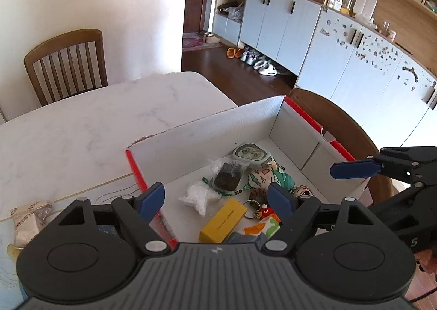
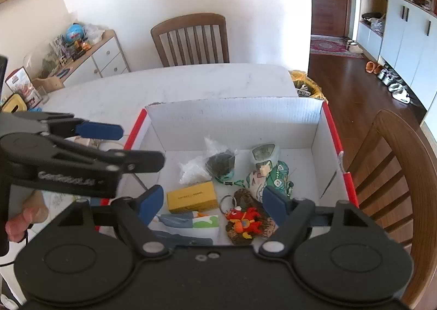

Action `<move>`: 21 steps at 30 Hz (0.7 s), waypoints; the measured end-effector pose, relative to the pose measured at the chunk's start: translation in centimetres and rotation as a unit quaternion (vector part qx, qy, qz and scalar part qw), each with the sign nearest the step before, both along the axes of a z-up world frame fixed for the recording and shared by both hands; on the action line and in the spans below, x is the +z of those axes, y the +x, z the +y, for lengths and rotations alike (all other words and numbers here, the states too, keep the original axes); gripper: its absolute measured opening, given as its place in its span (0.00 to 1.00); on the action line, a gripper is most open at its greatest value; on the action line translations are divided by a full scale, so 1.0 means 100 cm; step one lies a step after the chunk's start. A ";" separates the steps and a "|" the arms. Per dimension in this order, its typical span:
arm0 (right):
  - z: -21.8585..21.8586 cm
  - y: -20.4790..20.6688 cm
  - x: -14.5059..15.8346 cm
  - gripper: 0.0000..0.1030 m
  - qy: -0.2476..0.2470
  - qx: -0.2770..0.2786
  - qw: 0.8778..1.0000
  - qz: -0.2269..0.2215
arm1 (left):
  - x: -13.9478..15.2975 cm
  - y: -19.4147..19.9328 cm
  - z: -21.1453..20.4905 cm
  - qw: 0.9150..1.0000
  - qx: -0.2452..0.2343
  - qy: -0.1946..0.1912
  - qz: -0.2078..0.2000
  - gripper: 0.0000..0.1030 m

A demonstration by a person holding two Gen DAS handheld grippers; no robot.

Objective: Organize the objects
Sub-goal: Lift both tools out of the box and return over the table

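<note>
Nearest my left lens: left tongs [image 1: 215, 199], both blue pads spread wide, nothing between them. They hang above the near-left part of the box [image 1: 218, 129], clear of its contents. No contact with any item.

Right tongs [image 2: 213, 202] likewise spread apart and empty, above the near edge of the same box. In the left view the right tongs show at the right edge, one blue pad over the red-trimmed side wall. In the right view the left tongs cross the left part of the picture, over the box's left wall; my fingers [image 2: 19, 224] grip the handle below.

Box: white corrugated card with red rim, lidless, standing on the marble bench [image 1: 82, 129] at its corner.

Contents, all lying on the box floor:
- yellow carton [image 2: 192, 197], flat, near-centre, just beside the left pad of the right tongs in that view
- red figure keychain [image 2: 243, 221] with metal ring, lying on a brown patterned piece
- clear bag of dark material [image 2: 220, 164], a white crumpled bag [image 2: 191, 170] touching it
- green-and-white printed pouch [image 2: 269, 177], a pale rounded case [image 2: 265, 153] just behind it
- blue-grey and green-white cloth pieces at the near wall, partly hidden by the tongs.

Outside the box: a paper-wrapped packet [image 1: 28, 221] on the bench, left of the red rim. A wooden chair [image 2: 191, 38] stands at the far side of the bench, against the wall.
</note>
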State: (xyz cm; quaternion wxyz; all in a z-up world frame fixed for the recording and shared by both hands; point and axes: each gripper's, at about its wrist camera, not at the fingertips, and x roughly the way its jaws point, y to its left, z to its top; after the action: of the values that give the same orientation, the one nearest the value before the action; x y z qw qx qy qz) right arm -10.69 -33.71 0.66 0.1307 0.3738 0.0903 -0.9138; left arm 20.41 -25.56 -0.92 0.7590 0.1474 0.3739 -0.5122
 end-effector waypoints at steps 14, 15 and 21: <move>-0.045 0.020 0.004 0.99 -0.033 -0.029 0.998 0.034 | 0.011 0.028 0.072 0.999 0.013 -0.033 -0.014 0.98; -0.050 0.020 0.003 0.99 -0.034 -0.029 0.998 0.033 | 0.011 0.031 0.079 0.999 0.014 -0.036 -0.016 0.99; -0.082 0.017 -0.002 0.99 -0.043 -0.028 0.998 0.032 | 0.007 0.053 0.115 0.998 0.026 -0.053 -0.009 1.00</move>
State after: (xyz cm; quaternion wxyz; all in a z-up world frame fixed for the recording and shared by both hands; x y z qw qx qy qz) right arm -8.96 -41.95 0.47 0.1183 0.3409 0.0451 -0.9315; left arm 25.70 -14.01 -0.20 0.7818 0.1017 0.3434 -0.5103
